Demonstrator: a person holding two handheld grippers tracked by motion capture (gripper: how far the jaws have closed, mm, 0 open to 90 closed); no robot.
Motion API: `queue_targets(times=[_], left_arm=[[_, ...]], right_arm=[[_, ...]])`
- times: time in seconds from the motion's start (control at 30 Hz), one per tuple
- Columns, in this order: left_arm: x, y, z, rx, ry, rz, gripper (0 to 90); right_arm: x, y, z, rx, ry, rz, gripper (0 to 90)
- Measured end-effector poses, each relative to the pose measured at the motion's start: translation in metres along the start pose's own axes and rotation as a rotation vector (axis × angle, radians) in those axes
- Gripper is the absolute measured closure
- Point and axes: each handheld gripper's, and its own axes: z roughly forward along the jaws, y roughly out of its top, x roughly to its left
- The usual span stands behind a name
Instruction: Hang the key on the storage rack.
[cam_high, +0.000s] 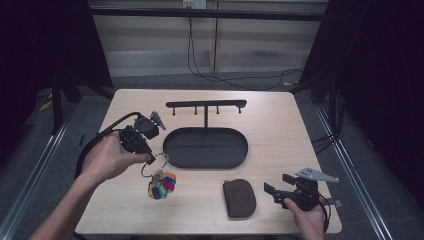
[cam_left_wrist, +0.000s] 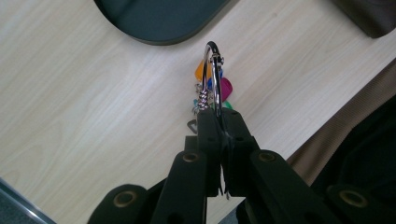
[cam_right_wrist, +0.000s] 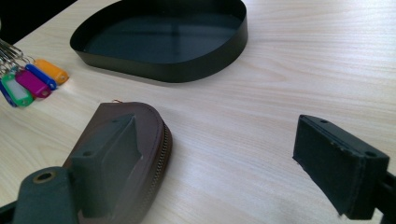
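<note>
A silver key ring (cam_high: 154, 164) with several coloured key tags (cam_high: 161, 186) sits left of the table's middle. My left gripper (cam_high: 150, 159) is shut on the ring; in the left gripper view the ring (cam_left_wrist: 213, 79) stands upright between the jaws and the tags (cam_left_wrist: 223, 87) hang under it. A brown zip pouch (cam_high: 239, 198) lies near the front edge. My right gripper (cam_high: 280, 187) stands open just right of the pouch (cam_right_wrist: 135, 140), nothing between its fingers. The tags (cam_right_wrist: 32, 81) lie at the far left of the right gripper view.
A black oval tray (cam_high: 206, 147) sits mid-table with a black hook rack (cam_high: 206, 105) rising behind it. The tray (cam_right_wrist: 163, 70) is beyond the pouch in the right gripper view. Cables run across the floor behind the table.
</note>
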Motion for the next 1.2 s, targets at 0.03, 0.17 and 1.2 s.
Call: queue_targets(times=[0.03, 0.17, 1.2], left_arm=[[0.001, 0.001, -0.003, -0.005, 0.001, -0.001, 88.0], [0.005, 0.002, -0.006, -0.009, -0.003, -0.014, 88.0], [0.020, 0.044, -0.040, 0.029, 0.011, -0.046, 88.0]], right_arm=[[0.000, 0.000, 0.000, 0.004, 0.004, 0.001, 14.0], [0.000, 0.000, 0.000, 0.007, 0.004, -0.001, 14.1], [0.000, -0.001, -0.001, 0.017, 0.006, -0.008, 14.2]])
